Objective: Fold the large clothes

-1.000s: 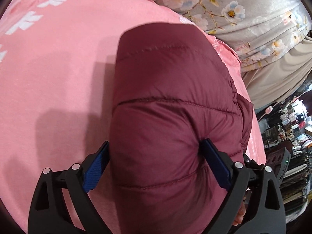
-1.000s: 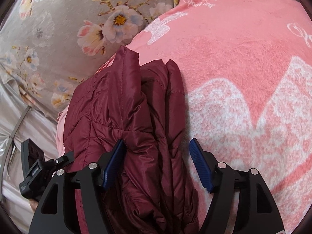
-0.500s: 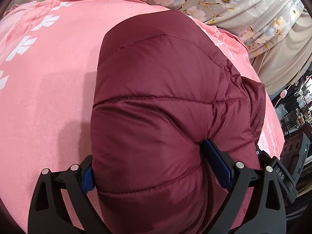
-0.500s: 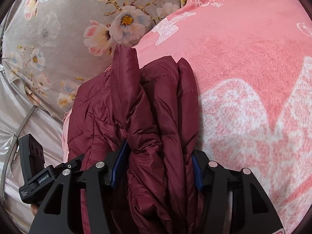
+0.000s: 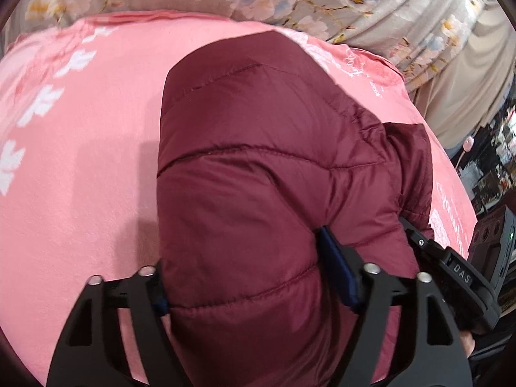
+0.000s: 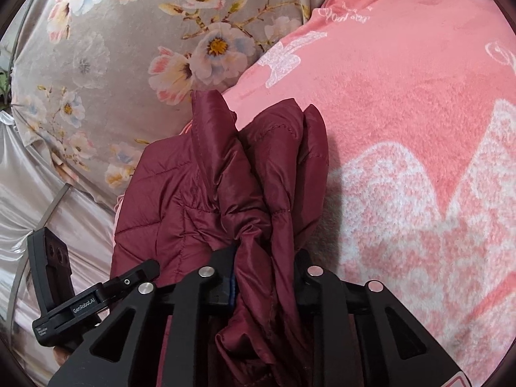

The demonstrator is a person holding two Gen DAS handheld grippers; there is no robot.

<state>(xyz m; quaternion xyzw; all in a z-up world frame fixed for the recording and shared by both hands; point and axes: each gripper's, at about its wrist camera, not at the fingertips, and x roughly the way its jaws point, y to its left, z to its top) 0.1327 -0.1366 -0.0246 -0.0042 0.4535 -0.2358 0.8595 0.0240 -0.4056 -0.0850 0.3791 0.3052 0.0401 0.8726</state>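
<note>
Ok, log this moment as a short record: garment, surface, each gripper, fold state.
garment: dark red quilted jacket, bunched into a thick bundle
surface: pink blanket with white print, over a grey floral sheet
left gripper: shut on the jacket's wide padded bulk
right gripper: shut on a gathered, crumpled bunch of the jacket
fold state: layers doubled over, edges uneven, not yet laid flat
background: cluttered shelves at the right edge of the left wrist view

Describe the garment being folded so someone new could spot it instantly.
Find the pink blanket with white prints, edged by a grey flowered sheet. On it lies the jacket, with both the left gripper and right gripper clamped on it. It is the only dark maroon, shiny, quilted, puffy item there.
</note>
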